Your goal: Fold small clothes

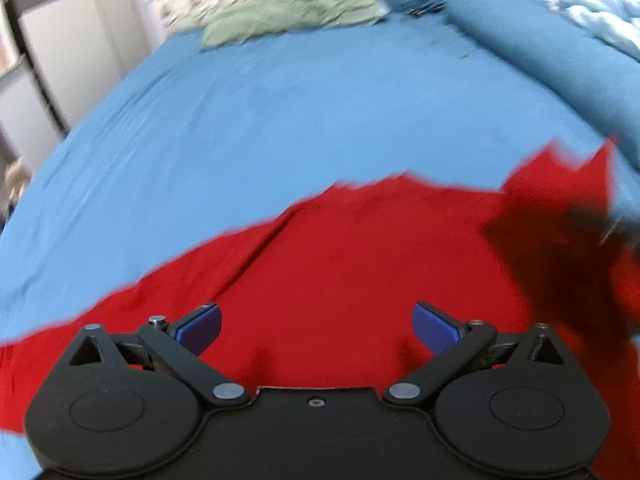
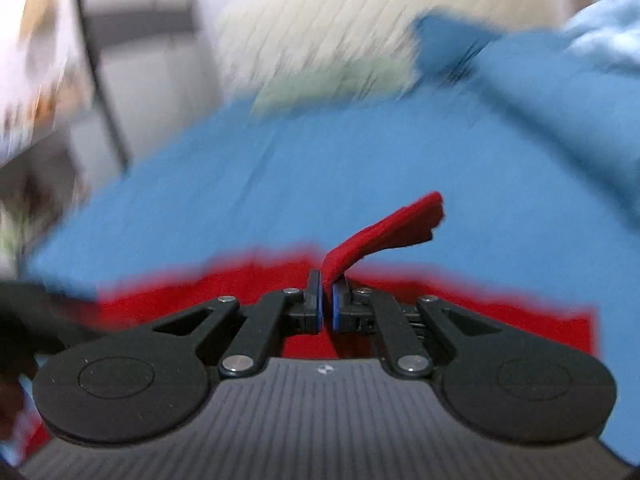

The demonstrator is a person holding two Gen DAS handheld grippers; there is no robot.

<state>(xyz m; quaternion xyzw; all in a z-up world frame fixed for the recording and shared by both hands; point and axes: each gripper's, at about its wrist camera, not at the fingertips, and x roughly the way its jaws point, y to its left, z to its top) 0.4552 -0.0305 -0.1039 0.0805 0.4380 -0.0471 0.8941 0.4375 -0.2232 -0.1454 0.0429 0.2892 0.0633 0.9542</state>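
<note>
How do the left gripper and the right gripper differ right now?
The left gripper is open and holds nothing; the right gripper is shut on an edge of the red cloth. The left hangs over the flat cloth; the right lifts its edge. Both are over the blue bed.

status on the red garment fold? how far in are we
Early. Done: the red garment lies spread on the blue bedsheet, with no finished fold visible. In hand: the right gripper is shut on a pinched strip of the red cloth that sticks up past its fingers; the left gripper is open above the fabric, holding nothing. Left: carrying that edge over, the remaining folds and flattening. Both views are motion-blurred.
</note>
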